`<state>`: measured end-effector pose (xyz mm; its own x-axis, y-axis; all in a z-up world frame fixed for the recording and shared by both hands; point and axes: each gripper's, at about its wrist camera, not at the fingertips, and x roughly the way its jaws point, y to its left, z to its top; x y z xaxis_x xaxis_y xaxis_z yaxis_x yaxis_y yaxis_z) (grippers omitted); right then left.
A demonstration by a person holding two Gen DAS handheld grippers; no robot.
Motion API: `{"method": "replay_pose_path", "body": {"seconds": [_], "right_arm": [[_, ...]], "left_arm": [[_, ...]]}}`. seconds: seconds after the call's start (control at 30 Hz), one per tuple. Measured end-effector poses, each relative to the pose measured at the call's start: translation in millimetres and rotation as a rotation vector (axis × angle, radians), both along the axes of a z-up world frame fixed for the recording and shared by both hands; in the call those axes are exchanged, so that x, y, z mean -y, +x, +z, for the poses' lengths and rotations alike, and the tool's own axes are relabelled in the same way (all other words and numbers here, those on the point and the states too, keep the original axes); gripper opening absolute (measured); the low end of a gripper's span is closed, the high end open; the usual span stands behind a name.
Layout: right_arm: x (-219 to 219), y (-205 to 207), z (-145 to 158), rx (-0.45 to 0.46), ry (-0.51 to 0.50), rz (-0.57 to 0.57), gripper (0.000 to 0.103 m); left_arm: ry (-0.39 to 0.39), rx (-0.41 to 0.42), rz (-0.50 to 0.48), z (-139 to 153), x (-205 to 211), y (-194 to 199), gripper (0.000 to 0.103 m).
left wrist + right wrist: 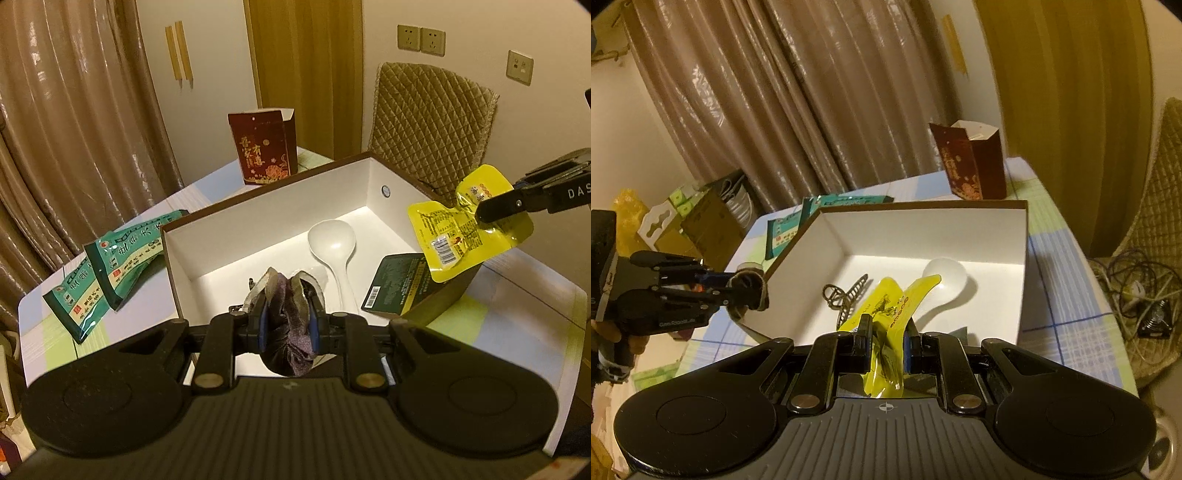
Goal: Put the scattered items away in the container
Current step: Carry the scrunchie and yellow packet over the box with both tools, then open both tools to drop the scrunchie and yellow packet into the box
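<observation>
Above the near wall of the white box (266, 225), the left gripper (287, 317) is clamping a crumpled purple cloth (290, 325) between its blue pads, the soft bundle bulging out above and below them. Over the box's right rim, the right gripper (487, 216) is pinching a glossy yellow pouch (458, 236) by one edge, its foil face sagging and creased, printed with small text and a barcode; in its own view the pouch (886, 332) is folding into two curled flaps between the closed fingers.

Inside the box, which is stiff card with a dark brown outer skin, a smooth white plastic spoon (334, 247) is lying bowl-up, a wiry metal hair claw (846, 299) is sitting near the middle, and a dark green carton (397, 288) is leaning at the right wall. Two shiny teal packets (107, 280) are lying outside on the checked tablecloth (55, 343), propped against the box's left wall. A tall maroon gift box (266, 147) is standing upright behind, near a quilted chair (432, 122).
</observation>
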<state>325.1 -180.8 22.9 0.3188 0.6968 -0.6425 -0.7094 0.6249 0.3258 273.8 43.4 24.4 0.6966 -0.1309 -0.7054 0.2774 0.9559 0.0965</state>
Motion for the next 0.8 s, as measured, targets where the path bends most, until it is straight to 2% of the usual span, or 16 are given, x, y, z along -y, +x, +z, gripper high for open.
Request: {"method": "replay_pose_path", "body": {"seconds": [0.23, 0.53, 0.8], "right_arm": [[-28, 18, -16, -0.031, -0.024, 0.042, 0.012], [-58, 36, -43, -0.088, -0.068, 0.075, 0.012], [-76, 49, -64, -0.142, -0.094, 0.092, 0.012]], "left_arm": [[0.023, -0.084, 0.015, -20, -7, 28, 0.017], [0.024, -0.238, 0.060, -52, -12, 65, 0.018], [0.066, -0.342, 0.088, -77, -8, 84, 0.021]]}}
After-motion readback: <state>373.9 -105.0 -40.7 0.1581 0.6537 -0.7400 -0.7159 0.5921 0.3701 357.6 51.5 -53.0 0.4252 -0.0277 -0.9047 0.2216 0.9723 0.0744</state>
